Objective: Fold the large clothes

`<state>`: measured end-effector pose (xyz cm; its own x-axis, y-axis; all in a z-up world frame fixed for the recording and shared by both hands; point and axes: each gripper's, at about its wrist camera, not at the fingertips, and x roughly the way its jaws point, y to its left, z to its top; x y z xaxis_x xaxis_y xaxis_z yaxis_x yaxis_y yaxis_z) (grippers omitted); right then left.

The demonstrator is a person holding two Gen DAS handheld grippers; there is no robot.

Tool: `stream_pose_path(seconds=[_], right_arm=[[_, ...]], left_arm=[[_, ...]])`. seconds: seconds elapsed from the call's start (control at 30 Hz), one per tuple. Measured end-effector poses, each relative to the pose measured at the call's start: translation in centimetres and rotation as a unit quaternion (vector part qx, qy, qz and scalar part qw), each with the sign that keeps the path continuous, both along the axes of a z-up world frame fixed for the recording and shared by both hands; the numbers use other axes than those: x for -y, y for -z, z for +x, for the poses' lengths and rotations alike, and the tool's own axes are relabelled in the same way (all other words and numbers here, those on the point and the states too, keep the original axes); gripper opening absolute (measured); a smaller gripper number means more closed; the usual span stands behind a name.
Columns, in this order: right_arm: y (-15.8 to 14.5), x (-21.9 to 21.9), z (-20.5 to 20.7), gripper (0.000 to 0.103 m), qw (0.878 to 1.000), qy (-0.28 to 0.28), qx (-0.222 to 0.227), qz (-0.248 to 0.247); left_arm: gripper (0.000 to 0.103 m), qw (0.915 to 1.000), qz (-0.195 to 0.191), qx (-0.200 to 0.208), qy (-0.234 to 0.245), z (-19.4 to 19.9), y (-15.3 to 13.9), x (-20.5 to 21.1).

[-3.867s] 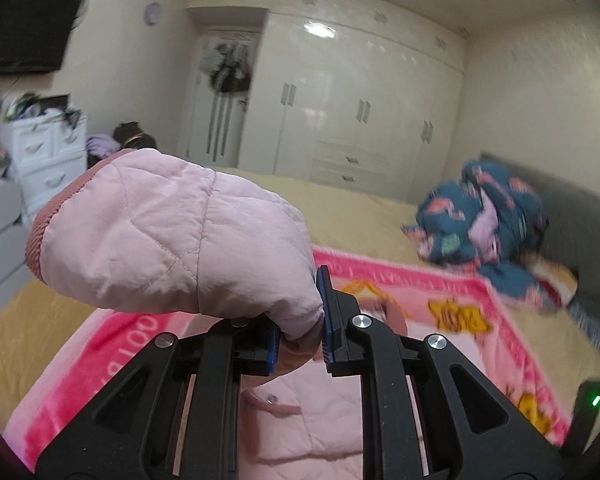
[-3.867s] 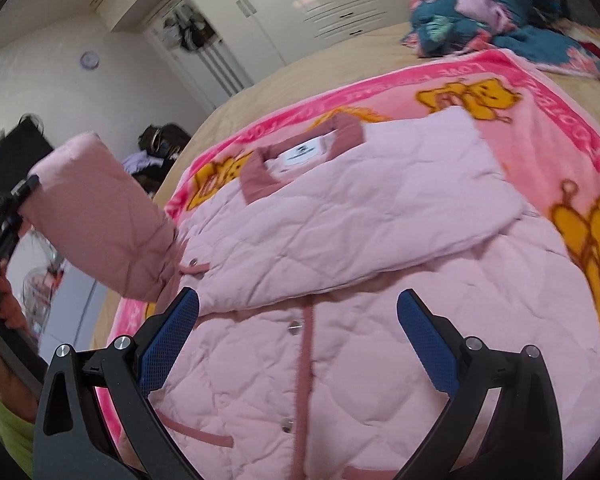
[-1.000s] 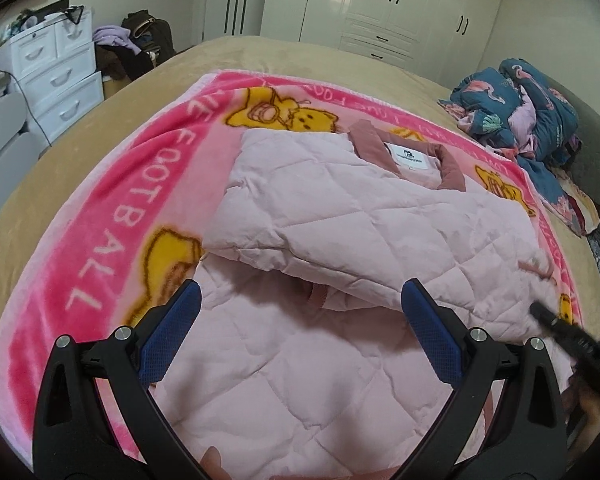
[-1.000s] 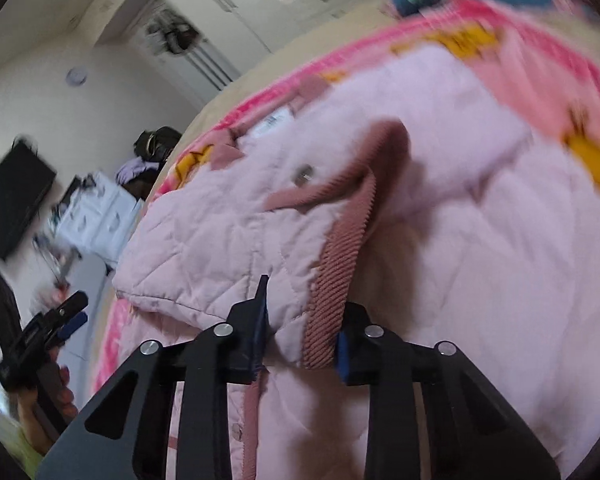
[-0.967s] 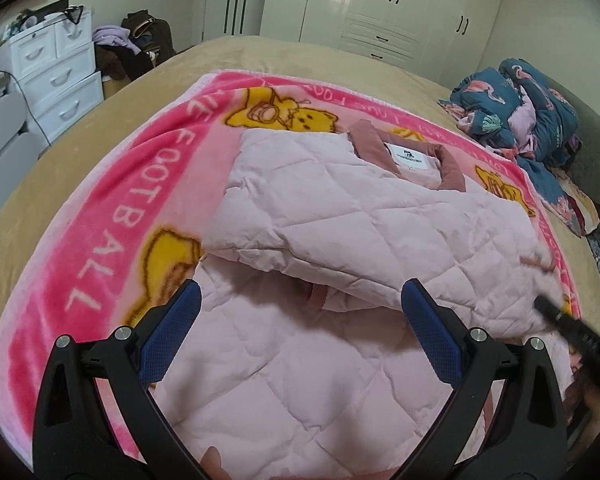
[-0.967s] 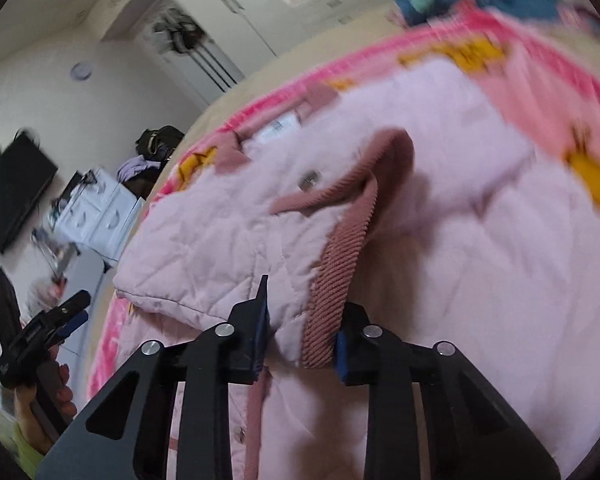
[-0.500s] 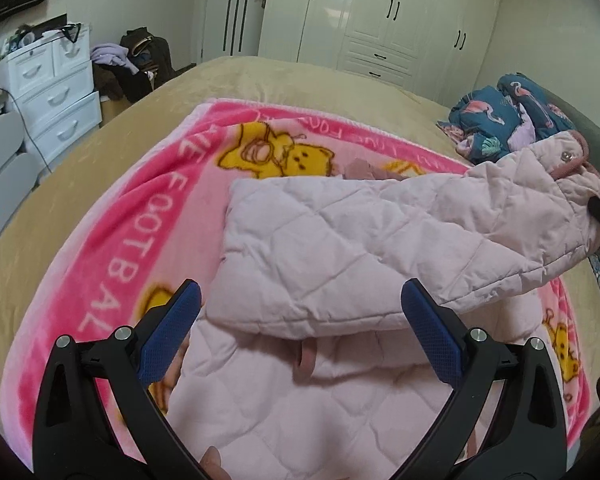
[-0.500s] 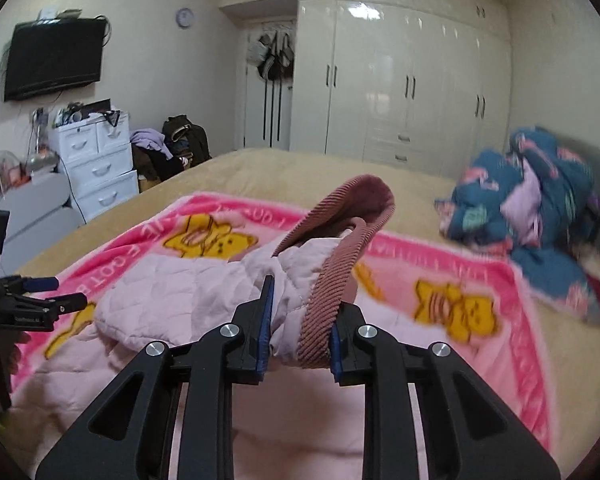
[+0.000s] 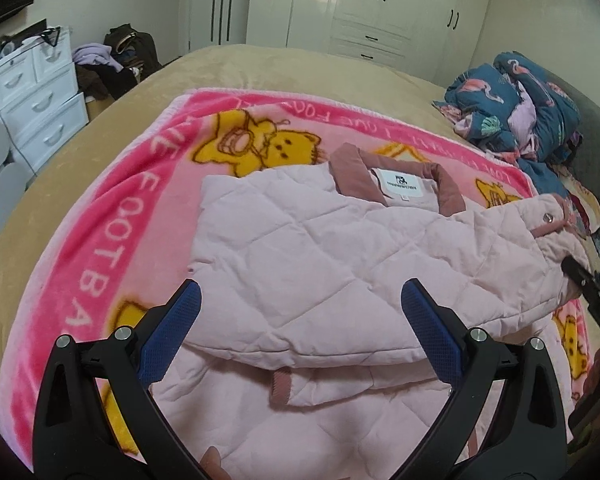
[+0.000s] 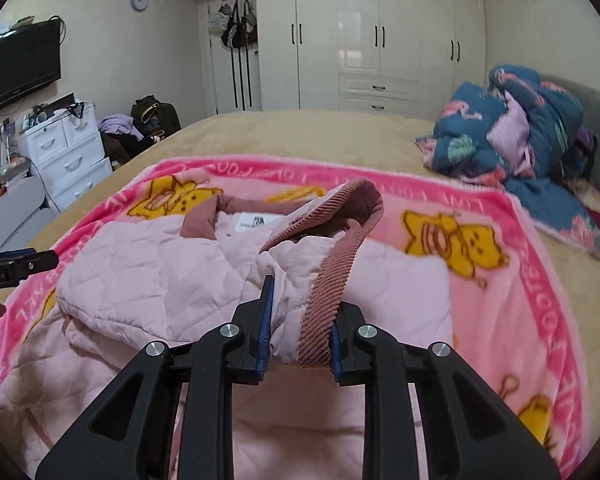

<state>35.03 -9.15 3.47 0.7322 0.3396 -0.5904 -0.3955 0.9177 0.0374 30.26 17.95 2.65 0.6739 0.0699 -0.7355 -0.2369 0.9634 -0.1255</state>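
Observation:
A pale pink quilted jacket (image 9: 300, 264) lies on a pink cartoon blanket (image 9: 112, 216), its dusty-rose collar (image 9: 396, 184) pointing away from me. One sleeve is folded across the chest. My right gripper (image 10: 300, 320) is shut on the ribbed cuff (image 10: 340, 256) of the other sleeve and holds it lifted above the jacket (image 10: 148, 280). In the left wrist view that raised sleeve (image 9: 540, 240) hangs at the right edge with the right gripper (image 9: 580, 276) on it. My left gripper (image 9: 300, 328) hovers open over the folded sleeve, nothing between its fingers.
The blanket lies on a tan bed (image 9: 260, 64). A crumpled blue floral quilt (image 10: 520, 136) lies at the far right by a grey headboard. White drawers (image 10: 64, 152) and a pile of bags stand left of the bed. White wardrobes (image 10: 372, 32) fill the back wall.
My right gripper has lifted the sleeve cuff off the jacket and rolled upright. The left gripper, still open, has drifted over the jacket; the collar and label show again.

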Motion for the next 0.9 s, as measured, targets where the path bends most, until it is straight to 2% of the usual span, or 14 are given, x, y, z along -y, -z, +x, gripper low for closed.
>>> stream_pose_path(seconds=[0.3, 0.43, 0.53, 0.67, 0.8, 0.9], right_arm=[[2.8, 1.2, -0.6, 0.023, 0.999, 0.017, -0.041, 0.01], [3.8, 1.6, -0.5, 0.029, 0.998, 0.023, -0.061, 0.014], [4.1, 2.1, -0.6, 0.037, 0.996, 0.031, -0.081, 0.027], [3.7, 2.9, -1.0, 0.064, 0.994, 0.055, -0.079, 0.042], [2.5, 3.3, -1.6, 0.065, 0.994, 0.062, -0.068, 0.058], [2.1, 2.4, -1.8, 0.065, 0.996, 0.047, -0.063, 0.051]], left_arm=[[0.094, 0.9998, 0.006, -0.015, 0.013, 0.7, 1.1, 1.3], [0.094, 0.9997, 0.008, -0.017, 0.018, 0.8, 1.2, 1.6], [0.094, 0.9996, 0.007, -0.017, 0.023, 1.0, 1.3, 1.9], [0.094, 0.9991, 0.007, -0.017, 0.038, 1.3, 1.4, 2.5], [0.094, 0.9982, -0.008, -0.029, 0.052, 1.9, 2.5, 2.9], [0.094, 0.9974, -0.007, -0.041, 0.059, 2.1, 3.5, 3.2]])
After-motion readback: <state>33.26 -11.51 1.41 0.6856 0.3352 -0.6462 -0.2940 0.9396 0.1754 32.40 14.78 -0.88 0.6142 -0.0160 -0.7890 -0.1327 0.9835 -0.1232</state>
